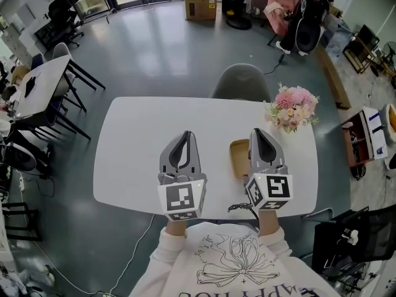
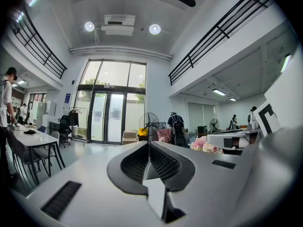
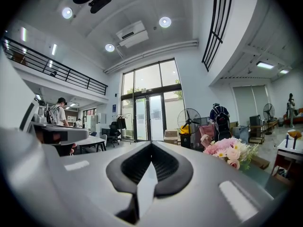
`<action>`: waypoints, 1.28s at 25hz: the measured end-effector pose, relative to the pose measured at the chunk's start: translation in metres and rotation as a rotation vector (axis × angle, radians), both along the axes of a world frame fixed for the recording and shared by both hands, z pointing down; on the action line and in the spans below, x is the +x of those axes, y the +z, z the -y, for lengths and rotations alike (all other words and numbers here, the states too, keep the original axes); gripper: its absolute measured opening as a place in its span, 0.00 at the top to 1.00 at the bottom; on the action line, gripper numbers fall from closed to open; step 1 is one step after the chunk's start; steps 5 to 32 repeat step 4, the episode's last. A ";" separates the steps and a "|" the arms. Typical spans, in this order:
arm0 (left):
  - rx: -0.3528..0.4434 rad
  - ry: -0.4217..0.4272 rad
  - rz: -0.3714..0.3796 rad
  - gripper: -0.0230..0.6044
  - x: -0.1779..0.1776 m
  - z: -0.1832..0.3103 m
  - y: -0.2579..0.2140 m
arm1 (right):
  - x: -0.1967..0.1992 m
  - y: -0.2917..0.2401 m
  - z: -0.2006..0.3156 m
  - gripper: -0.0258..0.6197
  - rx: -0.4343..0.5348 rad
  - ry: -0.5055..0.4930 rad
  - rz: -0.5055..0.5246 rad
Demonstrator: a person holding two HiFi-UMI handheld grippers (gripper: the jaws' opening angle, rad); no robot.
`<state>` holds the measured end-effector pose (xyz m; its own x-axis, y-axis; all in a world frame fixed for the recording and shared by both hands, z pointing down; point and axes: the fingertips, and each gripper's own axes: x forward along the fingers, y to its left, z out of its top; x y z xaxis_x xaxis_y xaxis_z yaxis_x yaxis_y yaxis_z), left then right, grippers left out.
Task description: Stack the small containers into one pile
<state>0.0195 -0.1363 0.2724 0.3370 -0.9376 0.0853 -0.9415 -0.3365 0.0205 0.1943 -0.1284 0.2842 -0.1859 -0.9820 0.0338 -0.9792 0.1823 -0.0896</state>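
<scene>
A tan, shallow container (image 1: 238,158) lies on the white table (image 1: 136,159), right of the middle; I cannot tell whether it is one piece or several nested. My right gripper (image 1: 257,131) hangs level just to its right and hides its right edge. My left gripper (image 1: 185,133) is level a hand's width to the container's left. Both point away from me with their tips touching and nothing between them. In the left gripper view the jaws (image 2: 148,144) meet at the tip. The right gripper view shows the same closed tip (image 3: 151,145). Neither gripper view shows the container.
A bouquet of pink flowers (image 1: 292,108) stands at the table's far right corner, also seen as flowers (image 3: 230,152). A grey chair (image 1: 242,82) is tucked in at the far side. A black cable (image 1: 238,208) lies at the near edge. Desks and chairs (image 1: 43,85) stand at left.
</scene>
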 end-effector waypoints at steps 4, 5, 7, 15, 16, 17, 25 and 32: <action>-0.001 0.005 -0.002 0.94 0.002 0.000 0.000 | 0.003 0.001 -0.002 0.94 -0.005 0.004 0.006; -0.001 0.005 -0.002 0.94 0.002 0.000 0.000 | 0.003 0.001 -0.002 0.94 -0.005 0.004 0.006; -0.001 0.005 -0.002 0.94 0.002 0.000 0.000 | 0.003 0.001 -0.002 0.94 -0.005 0.004 0.006; -0.001 0.005 -0.002 0.94 0.002 0.000 0.000 | 0.003 0.001 -0.002 0.94 -0.005 0.004 0.006; -0.001 0.005 -0.002 0.94 0.002 0.000 0.000 | 0.003 0.001 -0.002 0.94 -0.005 0.004 0.006; -0.001 0.005 -0.002 0.94 0.002 0.000 0.000 | 0.003 0.001 -0.002 0.94 -0.005 0.004 0.006; -0.001 0.005 -0.002 0.94 0.002 0.000 0.000 | 0.003 0.001 -0.002 0.94 -0.005 0.004 0.006; -0.001 0.005 -0.002 0.94 0.002 0.000 0.000 | 0.003 0.001 -0.002 0.94 -0.005 0.004 0.006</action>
